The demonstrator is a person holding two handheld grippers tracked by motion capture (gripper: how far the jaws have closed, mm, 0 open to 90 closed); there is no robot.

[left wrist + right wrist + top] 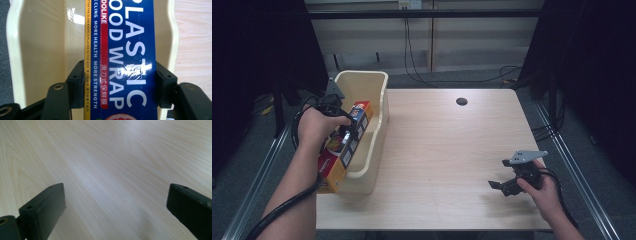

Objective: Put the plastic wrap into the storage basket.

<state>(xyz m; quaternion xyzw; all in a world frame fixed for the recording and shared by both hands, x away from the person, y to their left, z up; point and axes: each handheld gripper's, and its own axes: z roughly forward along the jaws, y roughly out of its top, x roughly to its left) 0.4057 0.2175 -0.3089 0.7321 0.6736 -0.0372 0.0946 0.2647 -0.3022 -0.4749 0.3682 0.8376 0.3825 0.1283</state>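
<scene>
On the left, my left gripper [346,134] is clamped across the width of a long box of plastic wrap [343,150], a jaw pressed flat on each long side. The box lies in the cream tub [379,112] at the counter's left edge, and its near end sticks out over the tub's near rim.

I can't say whether I'm setting the box in or lifting it out. Either way, I judge the thing to do is keep the box in line with the tub's length so its corners don't catch the walls, keep the grip square across its middle, and let go only once it rests on the bottom.

The box's long axis runs from near me toward the far end of the tub, leaning slightly right as it goes. The far end seems lower inside the tub and the near end higher.

Farther right, the counter [447,150] is bare wood with a small dark hole [461,101]. At the far right my right gripper [499,186] hovers low with jaws spread wide and nothing between them.
</scene>
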